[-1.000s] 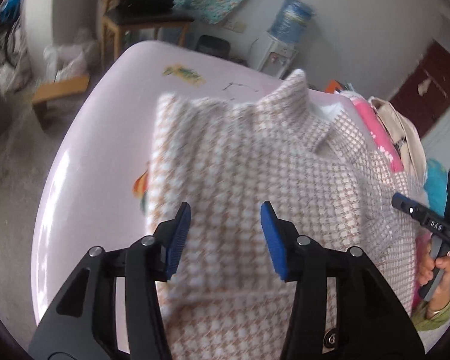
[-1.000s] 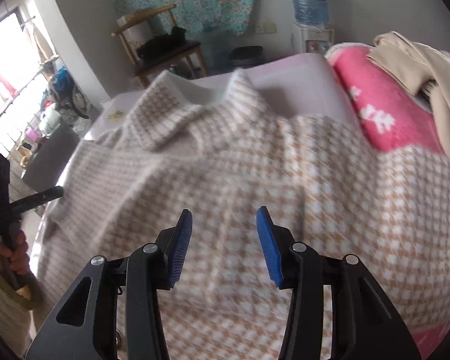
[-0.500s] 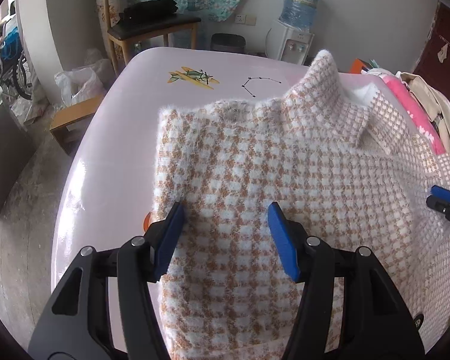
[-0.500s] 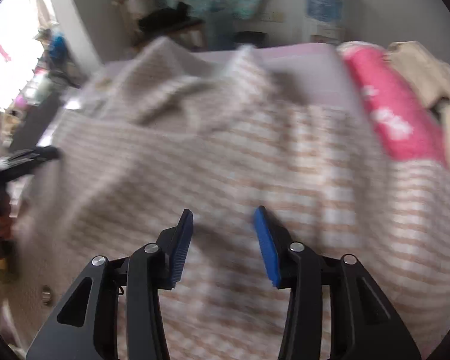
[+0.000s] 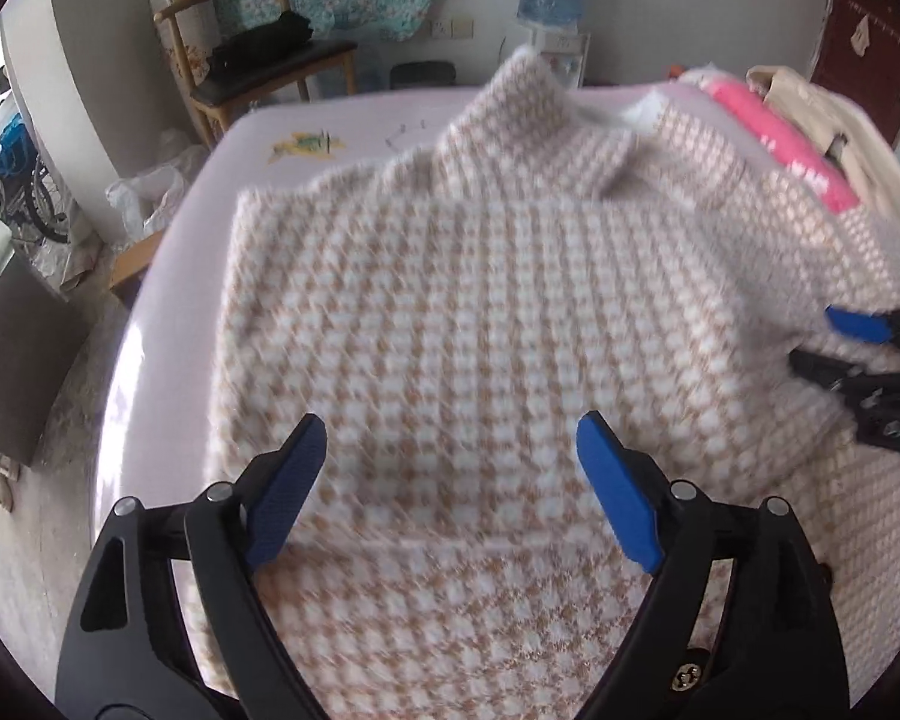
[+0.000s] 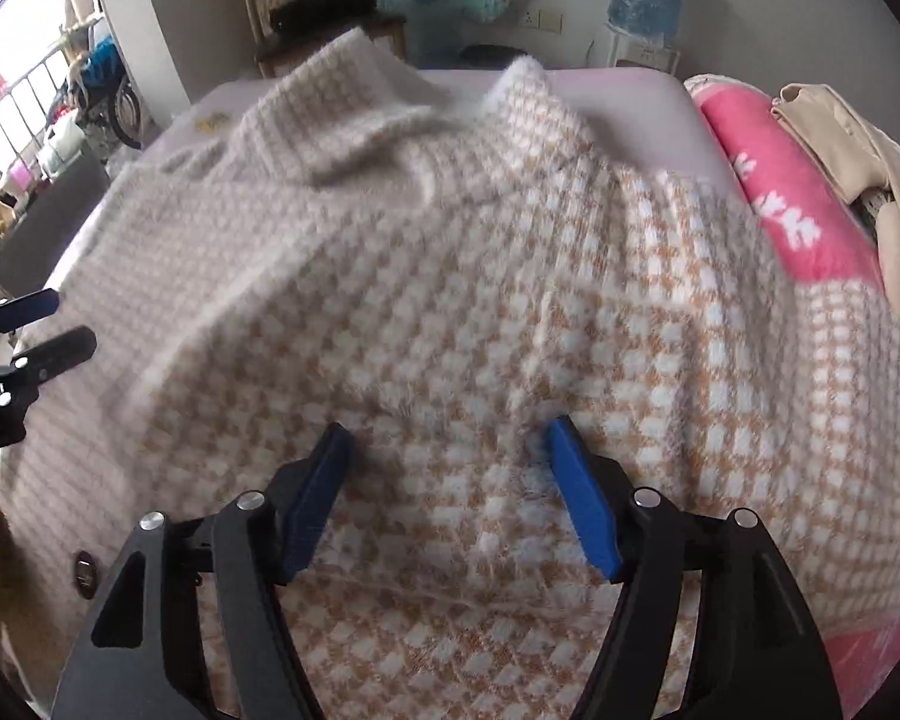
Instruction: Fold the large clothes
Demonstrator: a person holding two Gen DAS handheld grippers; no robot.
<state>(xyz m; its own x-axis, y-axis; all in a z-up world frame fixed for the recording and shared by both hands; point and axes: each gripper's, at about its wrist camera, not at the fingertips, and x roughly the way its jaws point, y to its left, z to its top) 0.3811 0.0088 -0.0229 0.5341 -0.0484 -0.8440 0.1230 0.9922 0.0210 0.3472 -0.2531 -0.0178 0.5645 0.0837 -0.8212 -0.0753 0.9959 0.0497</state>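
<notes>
Overhead, two grippers, left (image 5: 450,444) and right (image 6: 447,450) (both spread apart), above one sweater (image 5: 480,312).

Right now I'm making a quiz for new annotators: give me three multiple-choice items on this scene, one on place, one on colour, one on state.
1. Where does the checked sweater lie?
A. on the pale pink table
B. on the wooden chair
C. on the floor

2. What colour are the finger pads of the left gripper?
A. red
B. blue
C. green

3. How do the jaws of the right gripper stand?
A. shut on the collar
B. shut on a sleeve
C. open, over the sweater

Key: 1 A, the pink top shows around the sweater's edge; 2 B, both pads are blue; 3 C, a wide gap with knit showing between the fingers.
</notes>
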